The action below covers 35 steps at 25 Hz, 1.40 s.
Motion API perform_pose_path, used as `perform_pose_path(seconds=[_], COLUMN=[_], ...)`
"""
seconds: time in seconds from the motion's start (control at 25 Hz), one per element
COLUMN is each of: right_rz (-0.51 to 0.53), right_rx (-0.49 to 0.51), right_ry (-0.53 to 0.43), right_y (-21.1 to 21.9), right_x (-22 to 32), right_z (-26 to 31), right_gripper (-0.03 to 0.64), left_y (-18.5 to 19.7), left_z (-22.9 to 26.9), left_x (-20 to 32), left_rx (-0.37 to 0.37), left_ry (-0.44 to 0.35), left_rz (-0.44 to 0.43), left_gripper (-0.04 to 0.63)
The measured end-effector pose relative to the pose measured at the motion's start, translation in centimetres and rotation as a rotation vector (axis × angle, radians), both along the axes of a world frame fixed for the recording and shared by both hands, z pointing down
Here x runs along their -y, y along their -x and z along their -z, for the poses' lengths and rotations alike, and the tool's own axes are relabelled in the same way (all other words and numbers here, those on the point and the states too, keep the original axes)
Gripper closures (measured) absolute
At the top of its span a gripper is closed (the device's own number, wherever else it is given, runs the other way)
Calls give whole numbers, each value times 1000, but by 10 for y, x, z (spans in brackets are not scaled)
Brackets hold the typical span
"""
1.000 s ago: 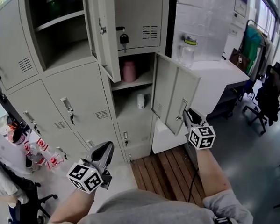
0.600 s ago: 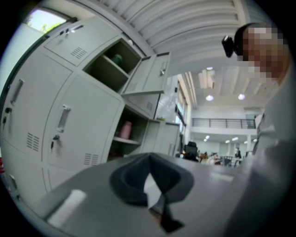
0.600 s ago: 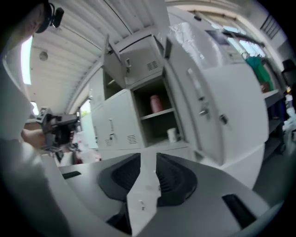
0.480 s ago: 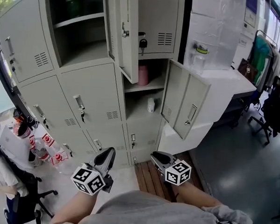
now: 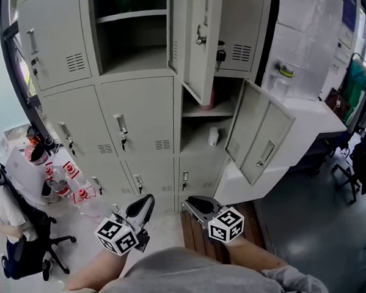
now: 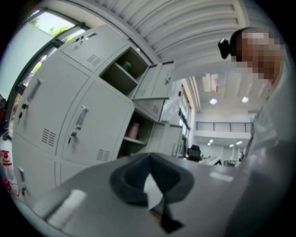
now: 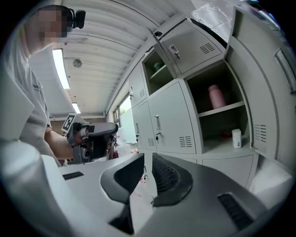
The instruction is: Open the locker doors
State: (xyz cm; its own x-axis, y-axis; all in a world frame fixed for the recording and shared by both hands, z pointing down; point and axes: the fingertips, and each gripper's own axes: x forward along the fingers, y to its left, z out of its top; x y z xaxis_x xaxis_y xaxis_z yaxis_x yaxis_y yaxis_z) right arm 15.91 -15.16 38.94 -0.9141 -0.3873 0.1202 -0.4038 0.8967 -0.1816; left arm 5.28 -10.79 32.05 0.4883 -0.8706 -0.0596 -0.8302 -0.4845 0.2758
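Locker doors (image 5: 261, 141) on the right hang open; the left ones (image 5: 135, 119) are shut. The right tongs (image 5: 194, 206) left the open door and came low, closing to a thin gap, empty. The left tongs (image 5: 145, 202) are pressed together. A shut door is likely next.

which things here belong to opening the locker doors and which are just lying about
Job: closed top-left door; closed middle door; closed bottom doors.
Lying about: pink cup; white bottle; jar on the counter.
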Motion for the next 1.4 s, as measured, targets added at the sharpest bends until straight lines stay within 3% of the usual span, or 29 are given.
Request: perform_pose_path(seconds=[0.52, 0.76, 0.92, 1.2, 1.32, 1.4], right_rz=[7, 22, 28, 8, -45, -78], right_rx=[14, 37, 43, -25, -66, -115], right_ry=[-7, -30, 31, 134, 143, 140], right_y=[9, 14, 33, 120, 169, 206], right_x=[16, 34, 41, 20, 22, 25], right_z=[5, -13, -61, -158, -211, -261], right_gripper=[563, 563, 563, 561, 549, 540], left_y=[15, 22, 42, 133, 200, 256], left_z=[-7, -36, -64, -126, -178, -239], left_x=[6, 15, 15, 6, 6, 5], left_rx=[9, 102, 174, 219, 190, 156], left_ry=[27, 135, 225, 352, 370, 397], left_rz=[50, 74, 86, 56, 21, -4], left_gripper=[592, 592, 592, 592, 592, 592])
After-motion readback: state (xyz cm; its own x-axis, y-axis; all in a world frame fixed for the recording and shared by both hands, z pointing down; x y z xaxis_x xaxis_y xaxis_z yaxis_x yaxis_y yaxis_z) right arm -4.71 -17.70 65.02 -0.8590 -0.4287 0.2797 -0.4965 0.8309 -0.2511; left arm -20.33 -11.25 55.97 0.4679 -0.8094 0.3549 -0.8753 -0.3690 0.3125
